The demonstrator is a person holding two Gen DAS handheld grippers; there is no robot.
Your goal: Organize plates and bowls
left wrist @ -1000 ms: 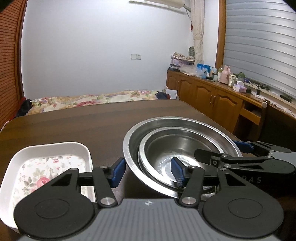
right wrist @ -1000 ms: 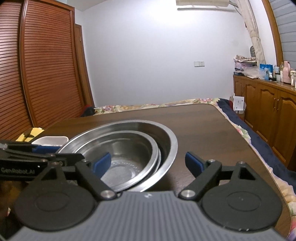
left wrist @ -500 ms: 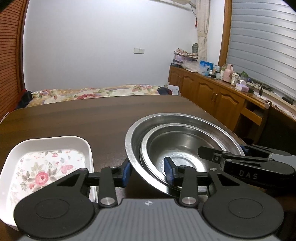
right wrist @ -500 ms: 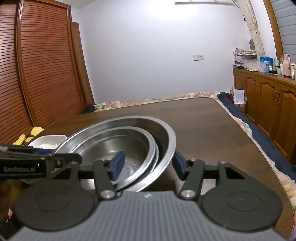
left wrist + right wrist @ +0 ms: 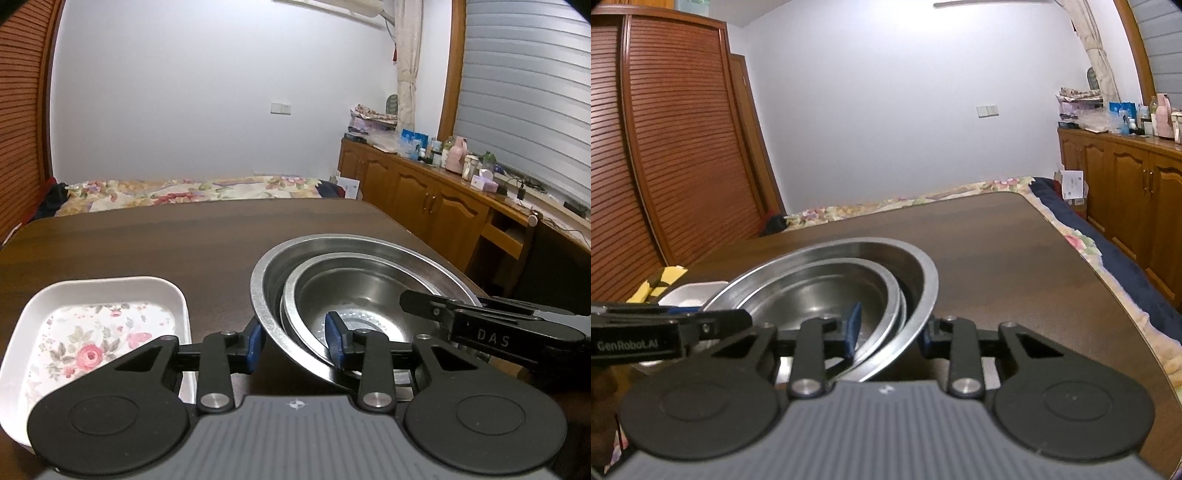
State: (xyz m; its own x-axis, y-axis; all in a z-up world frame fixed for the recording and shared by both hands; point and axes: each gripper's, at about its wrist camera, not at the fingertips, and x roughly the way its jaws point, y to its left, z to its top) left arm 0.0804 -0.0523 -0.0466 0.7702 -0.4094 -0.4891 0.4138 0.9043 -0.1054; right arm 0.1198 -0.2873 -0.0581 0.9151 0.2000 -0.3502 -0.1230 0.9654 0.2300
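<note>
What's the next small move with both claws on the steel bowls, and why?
Probably lift the nested steel bowls straight up together. The left claw and right claw each straddle opposite rim sections, pads closed in on the wall, and the white floral dish sits close beside.

Far tabletop (image 5: 184, 240) lies open; the white floral tray (image 5: 110, 291) crowds the nested steel bowls' (image 5: 354, 280) left side.

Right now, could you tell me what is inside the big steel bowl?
A smaller steel bowl sits nested in the big steel bowl, off-centre. One finger of each gripper reaches inside too. The big bowl's floor is covered, so anything beneath the small one is hidden.
</note>
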